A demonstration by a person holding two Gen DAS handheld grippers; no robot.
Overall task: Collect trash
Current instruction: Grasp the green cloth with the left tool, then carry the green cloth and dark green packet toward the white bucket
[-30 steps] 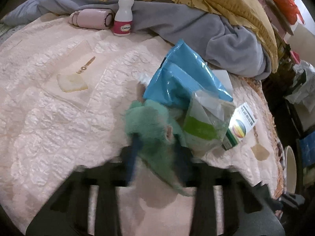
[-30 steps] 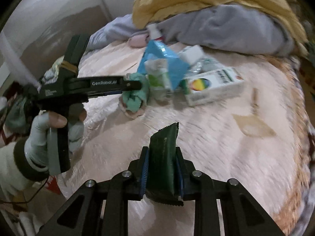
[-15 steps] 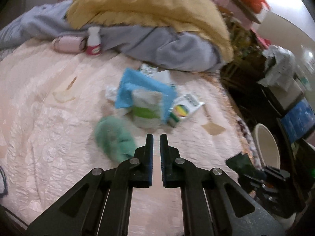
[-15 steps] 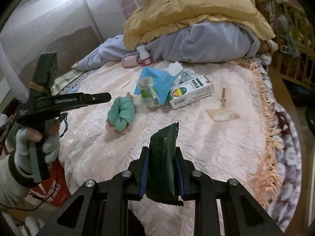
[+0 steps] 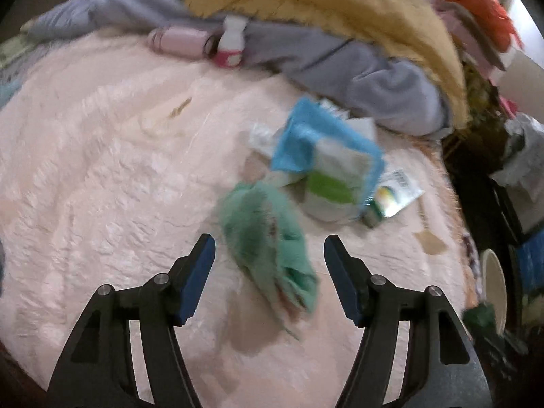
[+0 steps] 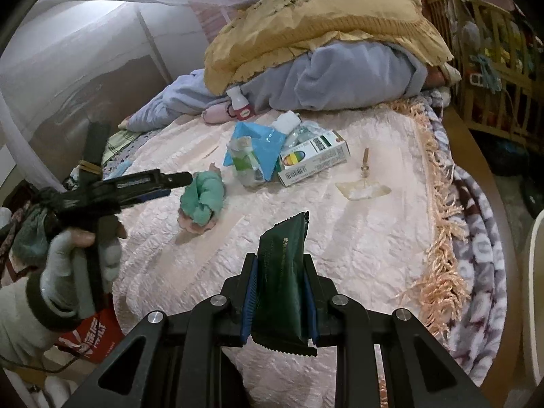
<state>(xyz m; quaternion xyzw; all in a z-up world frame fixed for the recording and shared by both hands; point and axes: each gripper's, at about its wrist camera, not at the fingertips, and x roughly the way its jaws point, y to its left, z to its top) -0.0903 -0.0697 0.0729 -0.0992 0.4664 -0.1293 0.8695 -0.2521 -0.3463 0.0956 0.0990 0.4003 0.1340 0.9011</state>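
Observation:
My left gripper (image 5: 269,241) hovers over the pink bedspread (image 5: 102,176) with its jaws opening. A crumpled green cloth (image 5: 268,248) lies on the bed in the gap between them, and the pads do not touch it. The right wrist view shows the left gripper (image 6: 182,179) from the side, just left of the green cloth (image 6: 204,200). My right gripper (image 6: 279,261) is shut on a dark green wrapper (image 6: 282,272), held above the bed's near side. Beyond lie a blue packet (image 6: 258,146), a clear pouch (image 6: 246,166) with a green label, and a white box (image 6: 312,158).
A yellow blanket (image 6: 323,23) and grey clothes (image 6: 340,78) are piled at the back, with a white bottle (image 6: 239,103) in front. A clear wrapper (image 6: 362,188) lies near the fringed edge (image 6: 438,238). A white bin rim (image 5: 493,289) stands off the bed's right side.
The left gripper let go of the green cloth, drew back shut, then came forward again and spread its jaws around it. The right gripper pulled back with the wrapper, then held still.

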